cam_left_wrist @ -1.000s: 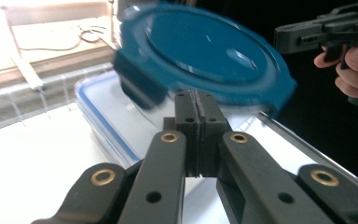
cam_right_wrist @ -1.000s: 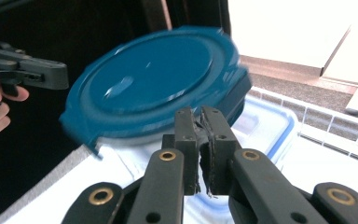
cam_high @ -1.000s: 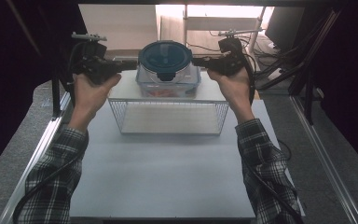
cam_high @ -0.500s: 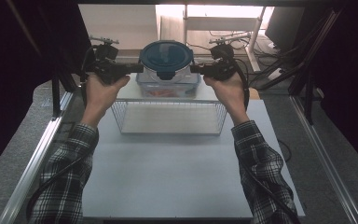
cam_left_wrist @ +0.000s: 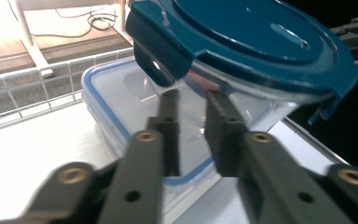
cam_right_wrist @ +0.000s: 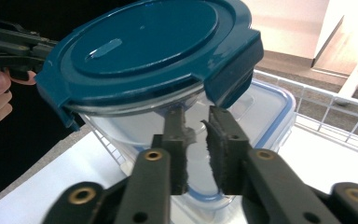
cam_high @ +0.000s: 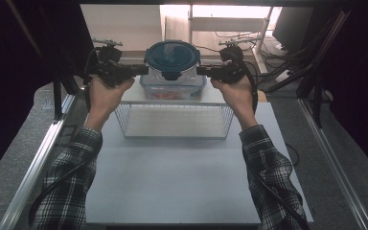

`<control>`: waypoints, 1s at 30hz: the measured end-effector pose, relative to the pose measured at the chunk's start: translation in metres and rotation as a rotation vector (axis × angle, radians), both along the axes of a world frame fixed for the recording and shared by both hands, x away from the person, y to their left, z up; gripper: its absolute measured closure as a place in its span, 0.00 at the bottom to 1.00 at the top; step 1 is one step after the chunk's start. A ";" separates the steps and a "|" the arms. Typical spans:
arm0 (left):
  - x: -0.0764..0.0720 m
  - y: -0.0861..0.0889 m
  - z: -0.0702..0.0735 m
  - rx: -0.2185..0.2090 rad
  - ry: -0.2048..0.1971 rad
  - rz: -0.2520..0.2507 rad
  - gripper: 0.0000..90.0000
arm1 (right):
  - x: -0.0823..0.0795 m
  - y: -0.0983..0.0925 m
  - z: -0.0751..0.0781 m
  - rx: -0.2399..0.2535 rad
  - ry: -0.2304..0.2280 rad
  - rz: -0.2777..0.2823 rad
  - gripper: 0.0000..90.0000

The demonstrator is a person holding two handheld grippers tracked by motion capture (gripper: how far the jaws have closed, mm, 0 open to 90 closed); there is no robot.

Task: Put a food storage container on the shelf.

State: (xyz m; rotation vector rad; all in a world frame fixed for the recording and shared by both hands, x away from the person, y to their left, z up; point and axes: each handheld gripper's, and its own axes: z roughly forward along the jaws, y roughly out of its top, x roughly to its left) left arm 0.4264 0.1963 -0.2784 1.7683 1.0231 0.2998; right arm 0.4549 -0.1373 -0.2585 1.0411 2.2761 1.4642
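Now both grippers' jaws have just been opening, nothing clamped: left gripper [cam_high: 141, 70], right gripper [cam_high: 202, 71] flank the bowl [cam_high: 172, 62], stacked on 1 box [cam_high: 172, 88]. Glass: heavy, slick, fragile; grab under the rim.

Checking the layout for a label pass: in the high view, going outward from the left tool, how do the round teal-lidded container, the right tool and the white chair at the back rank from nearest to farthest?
1. Round teal-lidded container: right beside the left tool, at its tips.
2. Right tool: across the container, on its far side.
3. White chair: behind the table, back right.
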 end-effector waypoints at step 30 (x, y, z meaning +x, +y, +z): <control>-0.052 -0.007 -0.038 0.041 -0.047 -0.092 0.13 | -0.046 0.003 -0.023 -0.058 -0.066 0.098 0.19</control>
